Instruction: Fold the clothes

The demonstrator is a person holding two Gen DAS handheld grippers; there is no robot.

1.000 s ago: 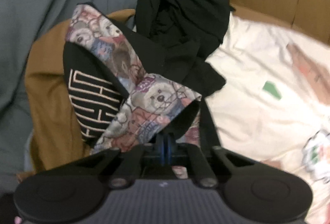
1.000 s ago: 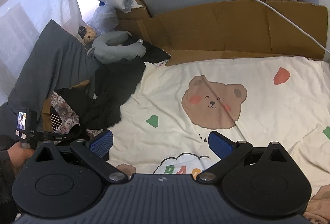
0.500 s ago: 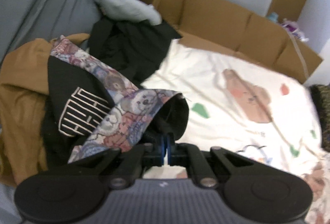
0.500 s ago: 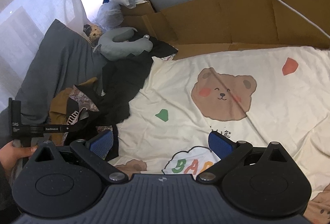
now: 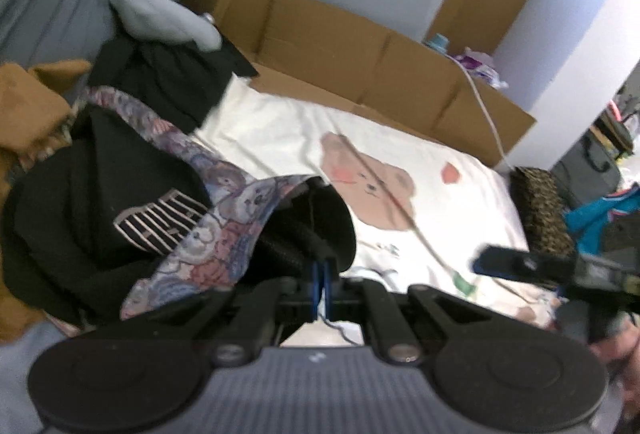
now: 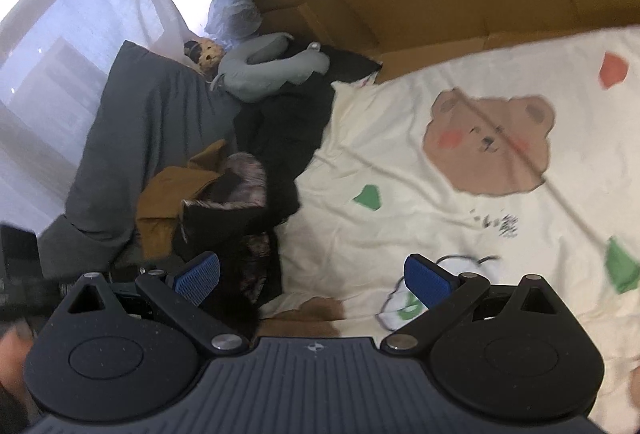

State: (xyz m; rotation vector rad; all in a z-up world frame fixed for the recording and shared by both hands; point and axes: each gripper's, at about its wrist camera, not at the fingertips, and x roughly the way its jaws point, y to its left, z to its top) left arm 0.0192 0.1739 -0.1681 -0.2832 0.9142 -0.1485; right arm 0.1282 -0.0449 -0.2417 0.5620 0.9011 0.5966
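My left gripper (image 5: 320,274) is shut on an edge of a black garment with a bear-print lining (image 5: 224,218) and a striped white logo. The cloth hangs lifted from the pile at the left of the cream bear-print bedsheet (image 5: 280,130). In the right wrist view the same garment (image 6: 240,222) trails from the pile toward the lower left. There my right gripper (image 6: 312,276) stands open over the sheet's near edge (image 6: 400,202), with nothing between its blue pads (image 6: 198,276). One blue pad (image 5: 496,260) of it shows at the right edge of the left wrist view.
The pile also holds loose black clothes (image 6: 288,130) and a brown garment (image 6: 168,194) against a grey pillow (image 6: 152,122). A grey neck pillow (image 6: 272,74) lies behind. Cardboard (image 5: 360,66) lines the wall; a wicker basket (image 5: 540,210) stands right.
My left gripper has risen and swung right with the garment, pulling it off the pile toward the sheet. My right gripper has dropped lower and nearer the pile, still open.
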